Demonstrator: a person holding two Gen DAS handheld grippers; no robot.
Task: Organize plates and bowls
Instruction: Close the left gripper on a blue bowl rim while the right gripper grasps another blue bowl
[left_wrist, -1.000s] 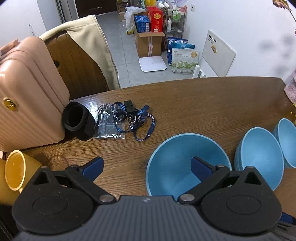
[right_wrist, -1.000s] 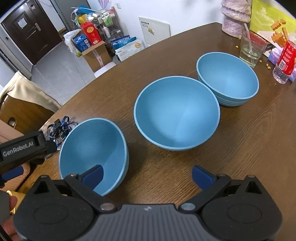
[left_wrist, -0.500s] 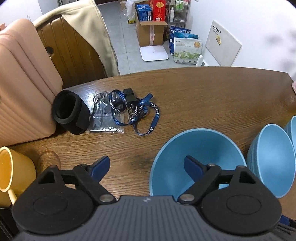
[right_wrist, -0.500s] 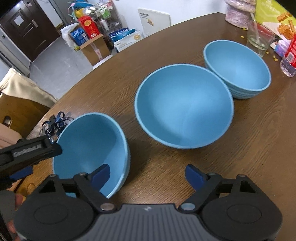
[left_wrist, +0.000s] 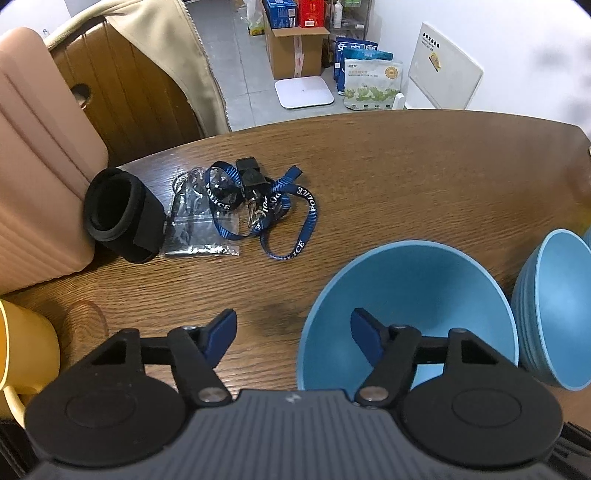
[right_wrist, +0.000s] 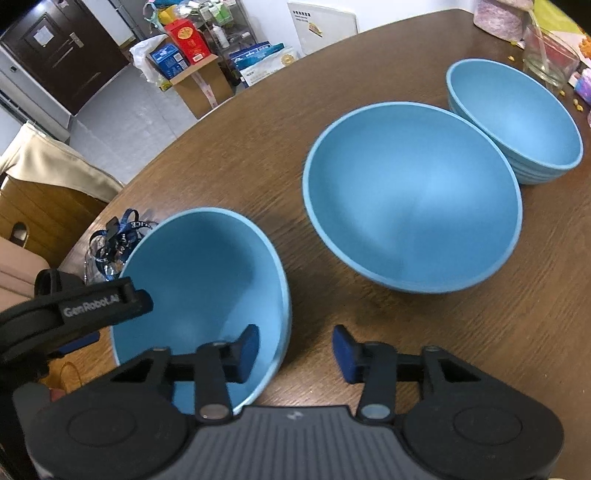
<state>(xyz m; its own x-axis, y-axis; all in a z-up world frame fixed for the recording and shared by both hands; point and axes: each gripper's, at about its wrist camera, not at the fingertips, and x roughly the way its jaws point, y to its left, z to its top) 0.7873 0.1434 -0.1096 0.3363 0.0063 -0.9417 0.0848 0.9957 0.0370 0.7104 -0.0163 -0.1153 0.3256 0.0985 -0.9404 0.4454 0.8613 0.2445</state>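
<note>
Blue matte bowls stood on the brown wood-grain table (right_wrist: 424, 350), three groups in a row. The nearest blue bowl (right_wrist: 207, 280) sat under both tools. In the right wrist view the right gripper (right_wrist: 291, 350) straddled that bowl's right rim: one dark blue pad (right_wrist: 247, 350) hung inside the bowl, the other just outside over bare wood. Its jaws had just been closing and stood fairly narrow with the rim between them, but a gap showed and no pad pressed the wall. The bowl's near edge was cut off behind the gripper body.

In the left wrist view the left gripper (left_wrist: 293, 338) straddled the same bowl's (left_wrist: 406, 306) left rim, its jaws also just closing yet moderately wide, one pad inside, one over the table, neither touching. From the right wrist view only that tool's black arm with white lettering showed, crossing the bowl's left side.

The large blue bowl (right_wrist: 413, 192) stood apart in the middle. Beyond it the stack of nested blue bowls (right_wrist: 517, 122) was clipped at the frame's right edge; how many it held I could not tell. A blue printed lanyard (left_wrist: 273, 206), a black rolled sleeve (left_wrist: 122, 218) and a yellow mug (left_wrist: 22, 354), half cut off, lay to the left.
</note>
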